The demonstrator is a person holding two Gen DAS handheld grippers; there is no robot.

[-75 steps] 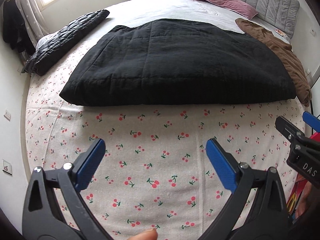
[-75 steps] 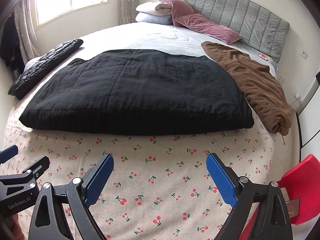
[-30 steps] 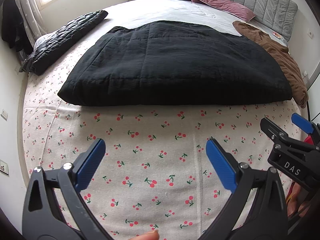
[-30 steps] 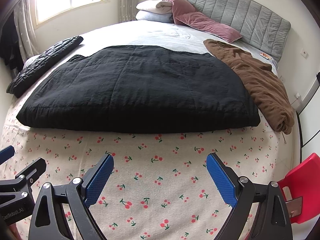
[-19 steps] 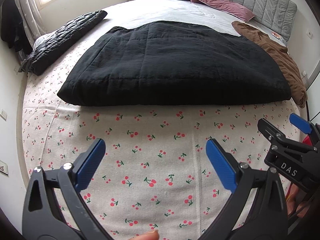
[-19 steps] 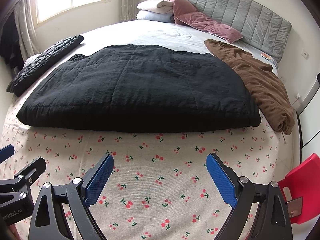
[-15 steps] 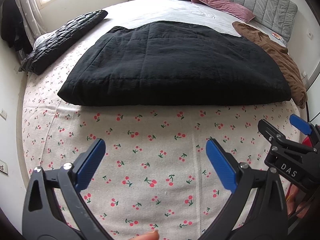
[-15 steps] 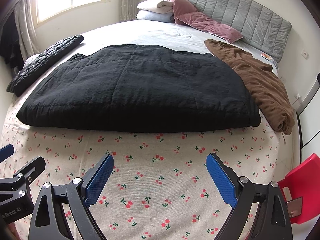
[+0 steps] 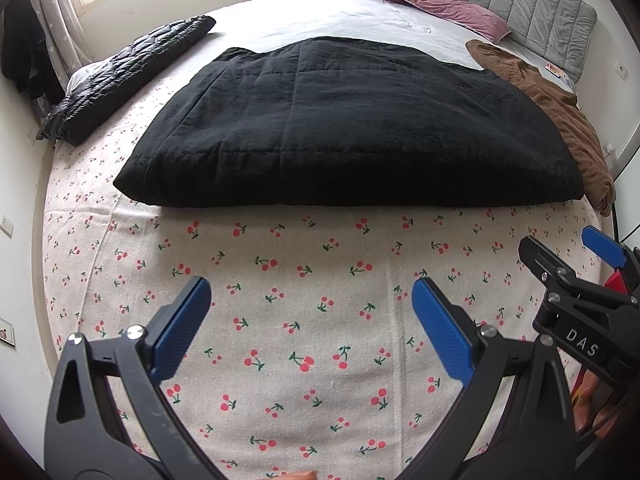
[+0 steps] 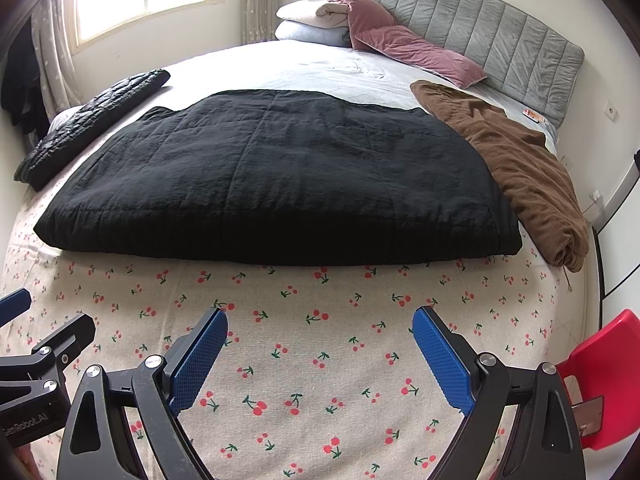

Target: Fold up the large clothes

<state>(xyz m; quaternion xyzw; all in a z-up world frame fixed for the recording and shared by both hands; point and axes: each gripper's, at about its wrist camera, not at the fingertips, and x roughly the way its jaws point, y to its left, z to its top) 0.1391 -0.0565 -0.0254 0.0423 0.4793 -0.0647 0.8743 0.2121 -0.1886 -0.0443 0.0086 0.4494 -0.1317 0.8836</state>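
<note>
Cherry-print sheet (image 10: pixel 320 340), pink pillows (image 10: pixel 416 54) — grey headboard (image 10: pixel 480 28), red chair (image 10: pixel 596 364)

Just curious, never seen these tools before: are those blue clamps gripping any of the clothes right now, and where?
Nothing is held. The left gripper and right gripper are both open above the cherry-print sheet, short of the black quilted garment.

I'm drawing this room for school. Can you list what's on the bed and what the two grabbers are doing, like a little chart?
bed cover: cherry-print sheet
middle: black quilted garment, lying flat
right edge: brown garment, bunched
left edge: black puffer jacket, folded
far end: pink pillows, grey headboard
left gripper: open, empty, above sheet
right gripper: open, empty, above sheet
</note>
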